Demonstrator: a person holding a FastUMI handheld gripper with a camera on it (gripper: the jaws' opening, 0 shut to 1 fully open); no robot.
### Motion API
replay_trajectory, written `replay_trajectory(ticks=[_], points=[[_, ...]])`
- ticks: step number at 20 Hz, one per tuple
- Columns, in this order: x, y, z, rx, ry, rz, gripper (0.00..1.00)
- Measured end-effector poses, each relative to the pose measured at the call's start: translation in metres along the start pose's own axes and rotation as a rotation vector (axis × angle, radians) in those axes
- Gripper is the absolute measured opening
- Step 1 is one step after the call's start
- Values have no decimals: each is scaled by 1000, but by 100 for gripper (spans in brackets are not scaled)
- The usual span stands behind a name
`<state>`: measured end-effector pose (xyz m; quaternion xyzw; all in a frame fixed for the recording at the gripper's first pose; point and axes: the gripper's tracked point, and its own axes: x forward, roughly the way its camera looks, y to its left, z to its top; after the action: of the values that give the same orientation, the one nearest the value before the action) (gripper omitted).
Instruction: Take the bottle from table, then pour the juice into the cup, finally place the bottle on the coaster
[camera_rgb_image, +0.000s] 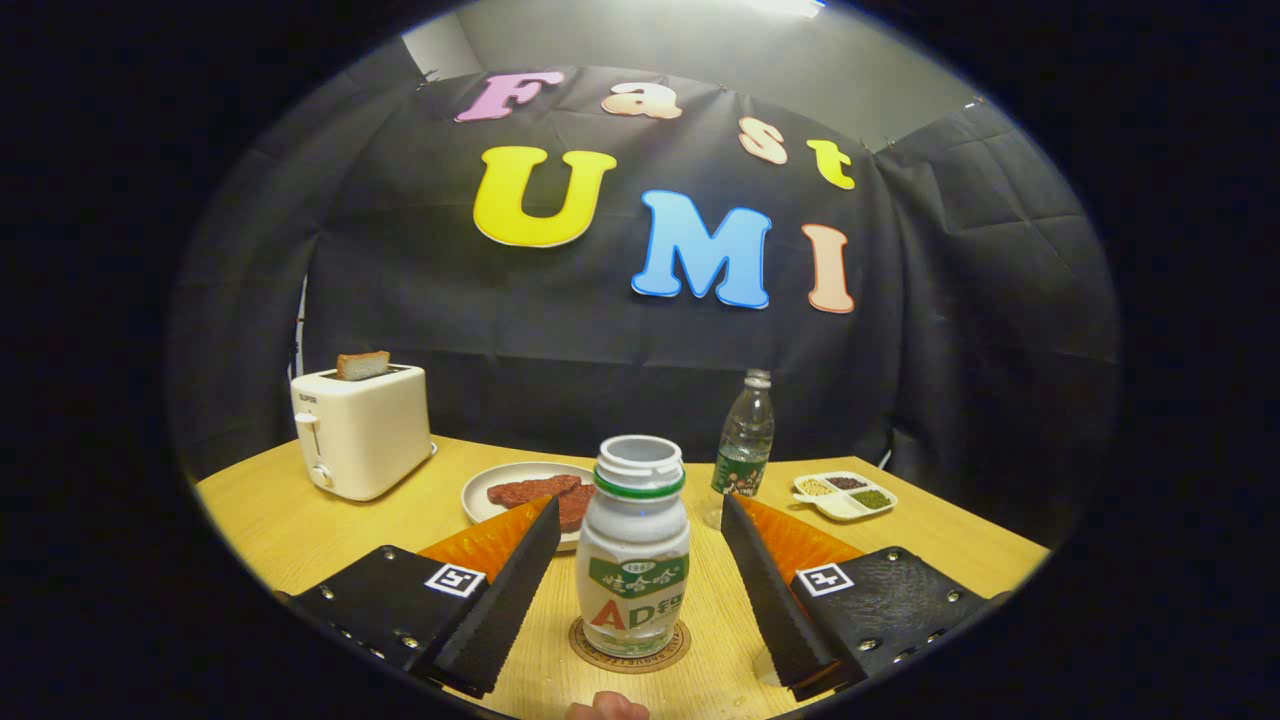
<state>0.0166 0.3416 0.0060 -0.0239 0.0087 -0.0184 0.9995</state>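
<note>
A small white juice bottle (633, 545) with a green neck ring and no cap stands upright on a round brown coaster (630, 647) on the wooden table (300, 520). It sits between my two fingers, and a gap shows on each side of it. My gripper (640, 515) is open and the fingers do not touch the bottle. A fingertip of a person (606, 708) shows just in front of the coaster.
A white toaster (360, 430) with a slice of bread in it stands at the back left. Behind the bottle lies a plate (500, 478) with reddish food. A clear water bottle (745, 447) and a divided dish of grains (845, 495) stand beyond the right finger.
</note>
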Motion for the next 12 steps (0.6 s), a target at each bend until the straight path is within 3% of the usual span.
replay_trajectory(ticks=[7, 12], points=[[-44, 7, 60, 22, -95, 87, 97], [-67, 2, 65, 11, -88, 111, 97]])
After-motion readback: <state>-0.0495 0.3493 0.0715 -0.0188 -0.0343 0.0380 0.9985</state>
